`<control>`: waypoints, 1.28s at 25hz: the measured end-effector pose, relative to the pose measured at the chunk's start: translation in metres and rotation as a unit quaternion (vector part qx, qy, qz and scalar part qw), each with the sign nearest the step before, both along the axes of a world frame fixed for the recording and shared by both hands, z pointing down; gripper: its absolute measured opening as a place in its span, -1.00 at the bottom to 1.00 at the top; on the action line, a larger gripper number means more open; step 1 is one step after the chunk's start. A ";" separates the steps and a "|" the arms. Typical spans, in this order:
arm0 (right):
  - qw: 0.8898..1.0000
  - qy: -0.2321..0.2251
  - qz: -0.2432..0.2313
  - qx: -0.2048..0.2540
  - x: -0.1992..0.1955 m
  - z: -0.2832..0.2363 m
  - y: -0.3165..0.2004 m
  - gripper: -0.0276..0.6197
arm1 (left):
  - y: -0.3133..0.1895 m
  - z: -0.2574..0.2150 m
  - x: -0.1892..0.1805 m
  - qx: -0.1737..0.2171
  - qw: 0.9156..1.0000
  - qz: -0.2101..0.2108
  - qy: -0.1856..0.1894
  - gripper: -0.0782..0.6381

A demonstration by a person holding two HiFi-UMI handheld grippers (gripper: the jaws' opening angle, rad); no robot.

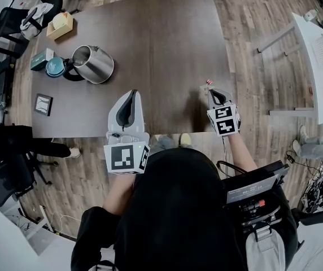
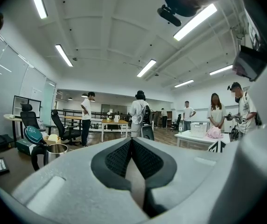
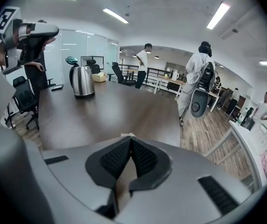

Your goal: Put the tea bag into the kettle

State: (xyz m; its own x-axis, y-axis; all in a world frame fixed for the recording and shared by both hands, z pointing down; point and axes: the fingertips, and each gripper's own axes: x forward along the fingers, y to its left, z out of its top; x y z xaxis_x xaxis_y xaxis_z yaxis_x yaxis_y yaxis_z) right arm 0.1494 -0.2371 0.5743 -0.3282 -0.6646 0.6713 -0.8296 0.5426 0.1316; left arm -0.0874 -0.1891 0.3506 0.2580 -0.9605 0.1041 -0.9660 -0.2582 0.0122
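The steel kettle [image 1: 94, 64] stands with its lid up at the left of the dark table [image 1: 161, 38]; it also shows in the right gripper view [image 3: 82, 82] and the left gripper view [image 2: 56, 149]. My right gripper [image 1: 211, 90] [image 3: 130, 139] is low over the table's near right part, jaws shut. A pale corner of the tea bag [image 3: 126, 135] peeks out past their tips, and its red tag [image 1: 209, 82] shows just ahead. My left gripper [image 1: 131, 95] [image 2: 131, 140] is raised above the near edge, shut on nothing.
A yellow tissue box [image 1: 60, 25], a teal box [image 1: 40, 59] and a small black-framed item [image 1: 43, 104] lie on the table's left side. Office chairs [image 1: 14, 18] stand to the left, a white table [image 1: 319, 66] to the right. People stand farther back.
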 end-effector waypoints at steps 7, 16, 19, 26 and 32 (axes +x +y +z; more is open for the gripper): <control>0.999 -0.028 -0.023 0.033 -0.023 -0.045 -0.006 -0.89 | 0.007 -0.004 -0.004 0.006 1.000 -0.009 0.002 -0.77; 0.995 -0.053 -0.055 0.066 -0.046 -0.097 -0.013 -0.89 | 0.016 -0.012 -0.008 0.013 1.000 -0.025 0.003 -0.77; 0.993 -0.061 -0.072 0.071 -0.059 -0.109 -0.012 -0.89 | 0.021 -0.013 -0.014 0.015 0.999 -0.037 0.004 -0.77; 0.987 -0.073 -0.116 0.084 -0.096 -0.127 -0.012 -0.89 | 0.039 -0.015 -0.035 0.016 0.997 -0.074 0.003 -0.77; 0.979 -0.091 -0.159 0.091 -0.142 -0.142 -0.010 -0.89 | 0.054 -0.015 -0.063 0.016 0.994 -0.112 0.001 -0.77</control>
